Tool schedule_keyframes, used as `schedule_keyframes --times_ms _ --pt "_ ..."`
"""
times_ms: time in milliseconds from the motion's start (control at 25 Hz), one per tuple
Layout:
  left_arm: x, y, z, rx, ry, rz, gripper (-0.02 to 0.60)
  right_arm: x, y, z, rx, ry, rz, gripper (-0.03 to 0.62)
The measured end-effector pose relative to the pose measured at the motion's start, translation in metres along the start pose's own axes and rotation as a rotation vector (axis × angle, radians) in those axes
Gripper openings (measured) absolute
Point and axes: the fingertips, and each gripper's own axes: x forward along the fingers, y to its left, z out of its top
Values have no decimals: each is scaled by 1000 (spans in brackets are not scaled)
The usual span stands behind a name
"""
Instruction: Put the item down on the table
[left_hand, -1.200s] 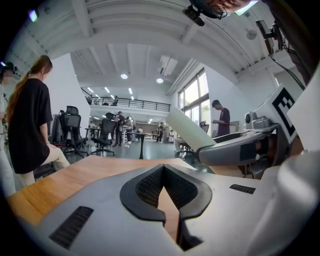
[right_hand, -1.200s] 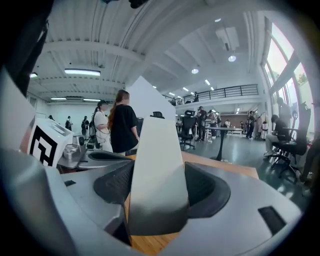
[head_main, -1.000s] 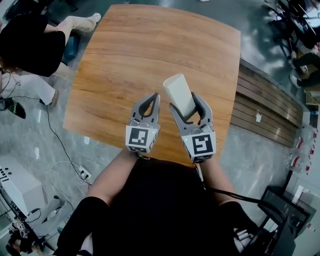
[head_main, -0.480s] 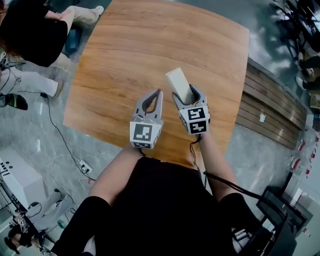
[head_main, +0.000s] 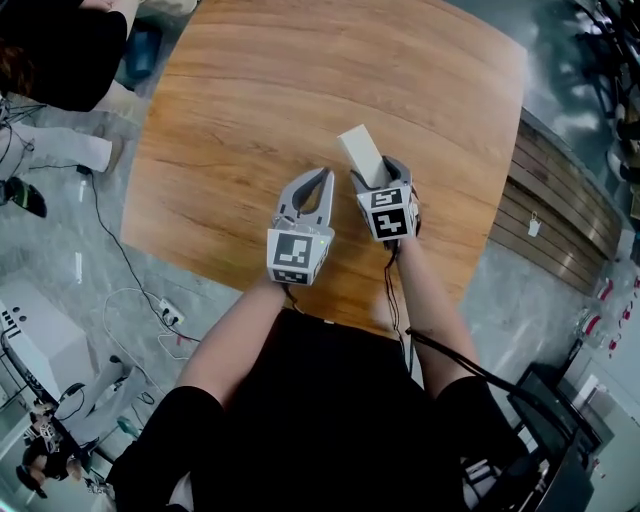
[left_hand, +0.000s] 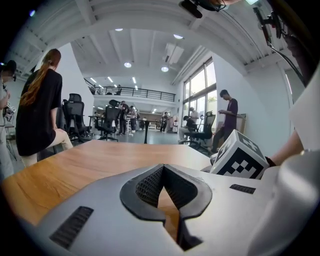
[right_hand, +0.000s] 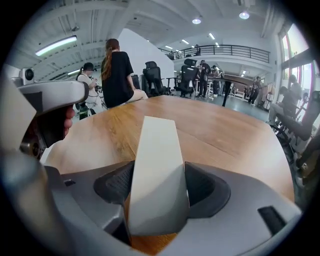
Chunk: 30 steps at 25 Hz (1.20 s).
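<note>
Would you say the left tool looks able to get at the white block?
Probably yes: the left tool sits beside the right tool with nothing between, and the white block juts free at its far end. Its shut jaws must open first.

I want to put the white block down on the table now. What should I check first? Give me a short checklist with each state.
1. Right gripper shut firmly on the white block: ok.
2. Table free of other things in front of the block: ok.
3. Left gripper shut, empty, beside the right one and not touching the block: ok.
4. Block's lower end touching the table: cannot tell.
</note>
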Motion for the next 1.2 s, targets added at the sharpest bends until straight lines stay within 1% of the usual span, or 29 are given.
schedule_keyframes --times_ms 160,280,440,680,840,960,1160,1200 --pt "10 2 -12 -10 21 -8 3 15 -1 -16 -3 49 -2 267" --pt "16 1 -16 -14 24 -15 3 21 -4 -19 -14 71 -4 267" --pt "22 1 -19 -26 33 -21 3 27 -3 -24 17 135 21 267" --pt "21 1 -21 -32 40 -21 3 27 -4 -25 17 138 42 265" --pt "18 1 -20 -26 36 -22 3 16 -6 -15 35 76 35 267" --pt "15 1 -15 -22 30 -24 3 -7 -3 3 9 13 18 265" --pt "6 -7 3 -13 3 -33 3 -62 8 36 -3 -155 -9 262" --pt "2 -9 8 -8 -4 -35 3 -76 11 43 4 -197 -20 234"
